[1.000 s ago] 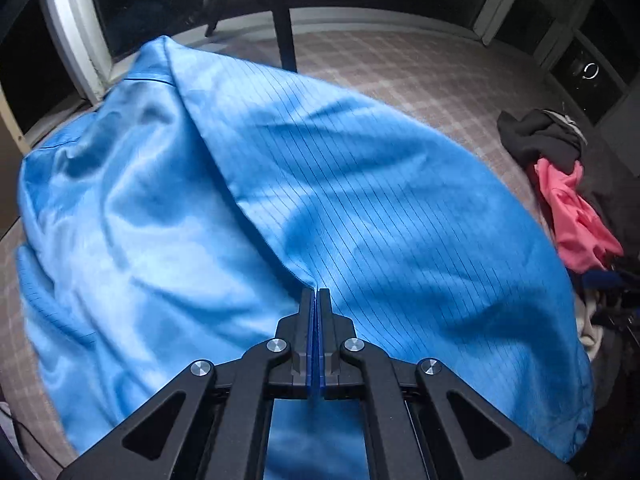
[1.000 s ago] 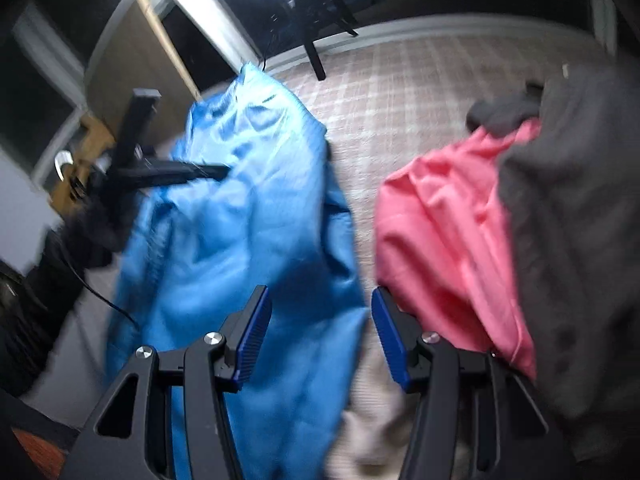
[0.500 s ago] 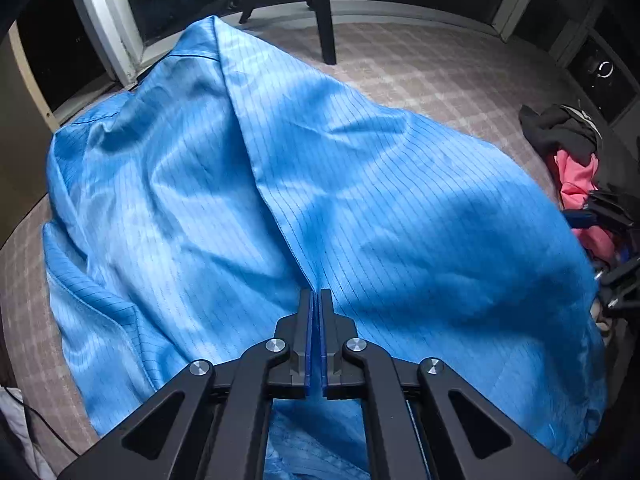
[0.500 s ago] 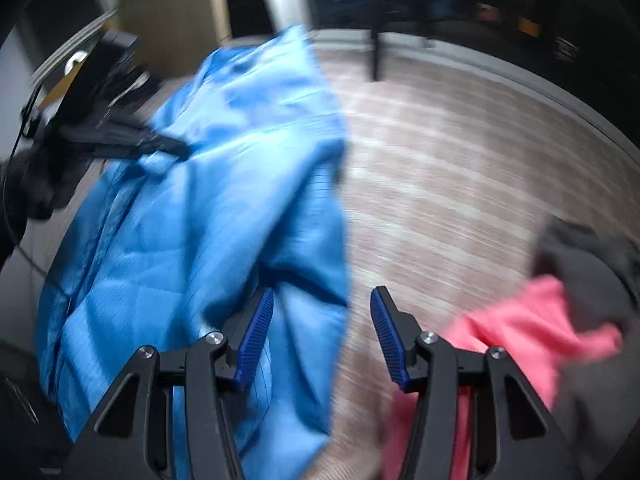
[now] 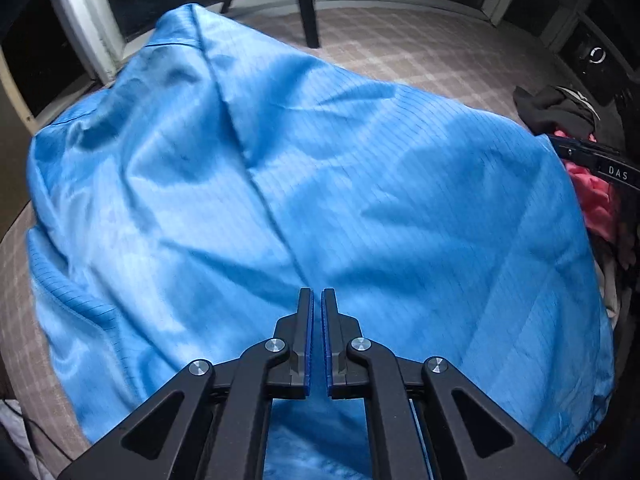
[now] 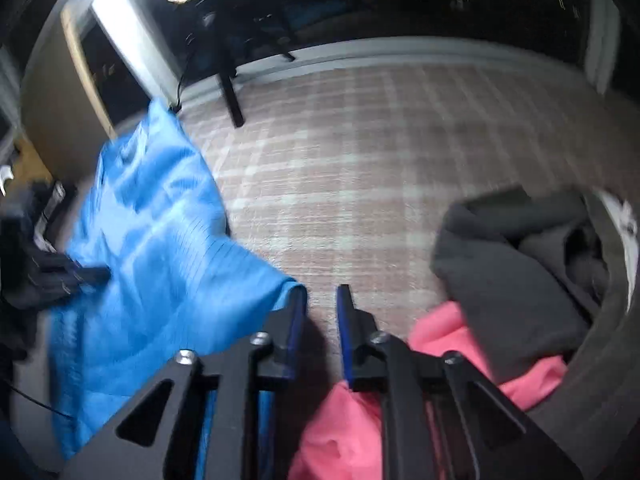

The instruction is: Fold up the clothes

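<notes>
Plaid surface point(image 6: 380, 168), one blue garment point(image 5: 320, 200), left tongs point(image 5: 316, 304) pinching it, right tongs point(image 6: 322, 300) closing, empty.

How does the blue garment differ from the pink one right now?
The blue garment lies spread wide over the checked surface; the pink garment is bunched in a pile, partly under a dark grey garment. The blue one is shiny with thin dark stripes; the pink one looks matte and plain. The blue shows far more area. Both are unfolded.
</notes>
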`<control>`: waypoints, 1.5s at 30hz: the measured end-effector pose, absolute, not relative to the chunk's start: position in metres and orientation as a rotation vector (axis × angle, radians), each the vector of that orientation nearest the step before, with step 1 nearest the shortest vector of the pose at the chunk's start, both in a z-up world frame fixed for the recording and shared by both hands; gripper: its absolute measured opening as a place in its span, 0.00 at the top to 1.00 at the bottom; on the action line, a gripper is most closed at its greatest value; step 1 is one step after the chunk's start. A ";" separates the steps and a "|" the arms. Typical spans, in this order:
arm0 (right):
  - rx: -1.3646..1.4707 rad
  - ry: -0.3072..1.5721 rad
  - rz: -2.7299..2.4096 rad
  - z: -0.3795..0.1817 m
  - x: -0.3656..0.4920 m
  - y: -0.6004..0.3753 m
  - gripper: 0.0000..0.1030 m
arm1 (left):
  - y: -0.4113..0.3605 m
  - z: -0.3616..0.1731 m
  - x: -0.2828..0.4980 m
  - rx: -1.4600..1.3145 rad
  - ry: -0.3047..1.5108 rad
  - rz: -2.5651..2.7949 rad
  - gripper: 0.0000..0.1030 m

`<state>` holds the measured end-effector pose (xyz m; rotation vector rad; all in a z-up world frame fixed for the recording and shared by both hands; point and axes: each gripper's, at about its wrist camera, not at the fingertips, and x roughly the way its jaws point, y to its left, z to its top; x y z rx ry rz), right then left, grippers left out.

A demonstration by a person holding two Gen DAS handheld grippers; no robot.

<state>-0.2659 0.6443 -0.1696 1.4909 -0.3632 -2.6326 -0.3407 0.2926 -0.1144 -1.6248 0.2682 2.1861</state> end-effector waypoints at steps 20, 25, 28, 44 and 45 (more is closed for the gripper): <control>1.571 -0.192 -2.480 -0.176 -0.257 0.592 0.82 | 0.299 -0.094 -0.324 -1.587 0.222 2.218 0.82; 1.390 -0.363 -2.512 -0.115 -0.204 0.613 0.68 | 0.283 -0.040 -0.265 -1.478 0.269 2.291 0.76; 1.296 -0.459 -2.457 -0.083 -0.155 0.618 0.66 | 0.275 -0.015 -0.225 -1.436 0.275 2.305 0.70; 1.688 -0.584 -2.315 -0.187 0.059 0.532 0.64 | 0.248 0.046 -0.050 -1.244 0.233 2.298 0.57; 1.682 -0.568 -2.331 -0.188 0.059 0.528 0.59 | 0.246 0.042 -0.039 -1.256 0.234 2.286 0.57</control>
